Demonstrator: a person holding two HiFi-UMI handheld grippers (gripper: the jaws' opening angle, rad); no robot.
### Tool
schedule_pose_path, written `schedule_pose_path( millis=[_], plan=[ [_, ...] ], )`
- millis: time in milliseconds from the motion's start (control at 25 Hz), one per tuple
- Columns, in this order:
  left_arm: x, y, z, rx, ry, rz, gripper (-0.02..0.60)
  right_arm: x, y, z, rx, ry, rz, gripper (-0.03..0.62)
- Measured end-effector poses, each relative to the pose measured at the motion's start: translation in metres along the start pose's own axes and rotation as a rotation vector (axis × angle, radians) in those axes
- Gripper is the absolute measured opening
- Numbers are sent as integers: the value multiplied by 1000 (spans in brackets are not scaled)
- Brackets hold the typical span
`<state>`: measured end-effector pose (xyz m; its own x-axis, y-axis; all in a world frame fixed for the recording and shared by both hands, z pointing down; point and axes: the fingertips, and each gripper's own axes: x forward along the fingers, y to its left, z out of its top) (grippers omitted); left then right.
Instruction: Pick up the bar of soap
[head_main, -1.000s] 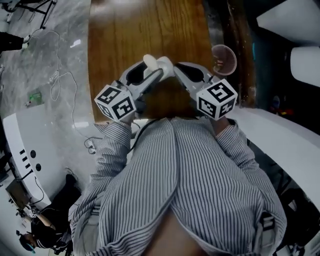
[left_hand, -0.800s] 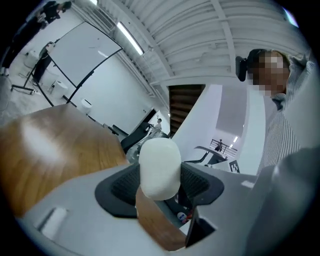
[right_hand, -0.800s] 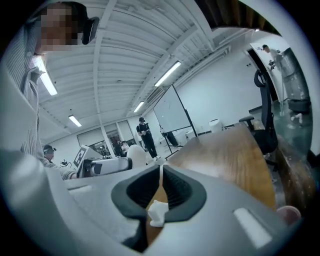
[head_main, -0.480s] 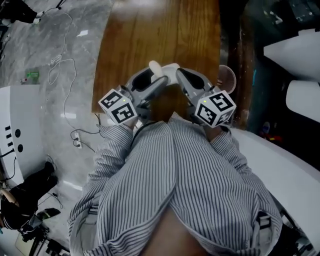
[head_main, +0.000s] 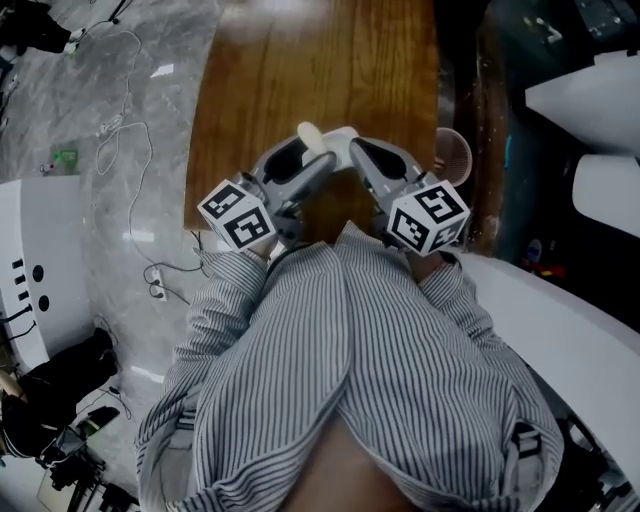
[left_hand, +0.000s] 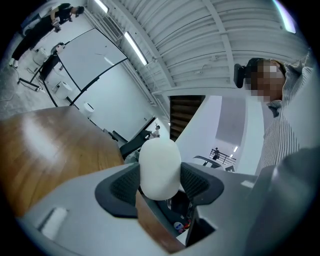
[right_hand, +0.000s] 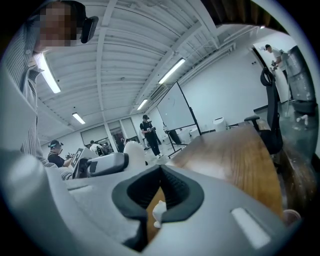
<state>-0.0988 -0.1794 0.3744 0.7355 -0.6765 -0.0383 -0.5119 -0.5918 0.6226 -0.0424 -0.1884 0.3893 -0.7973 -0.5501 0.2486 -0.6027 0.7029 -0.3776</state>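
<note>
Your left gripper (left_hand: 160, 182) gripped the white oval bar of soap (left_hand: 160, 162) between its dark ribbed pads, over the brown wooden table (head_main: 300, 70). Your right gripper (right_hand: 160, 172), just beside it, had its jaws closed together, empty.

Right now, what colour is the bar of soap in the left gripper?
Plain white bar of soap; the left gripper view shows it best.

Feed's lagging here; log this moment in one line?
left tongs: shut on soap | right tongs: shut | soap: clear of table
</note>
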Motion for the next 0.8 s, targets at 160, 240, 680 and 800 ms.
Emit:
schedule_pose_path(
  millis=[160,240,680,800],
  plan=[
    [2,-1,1,1,13,-7,262,-1,-1,1,1,1,-8,2],
    [1,-2,1,-1,15,-9,262,-2,-2,0,6,0,-12,2],
    [-3,-3,2,21,2,2,262,-9,-7,-2,4,-4,-26,2],
    [-4,-2,1,20,0,6,262,-10,-7,-1,2,-4,-23,2]
  ],
)
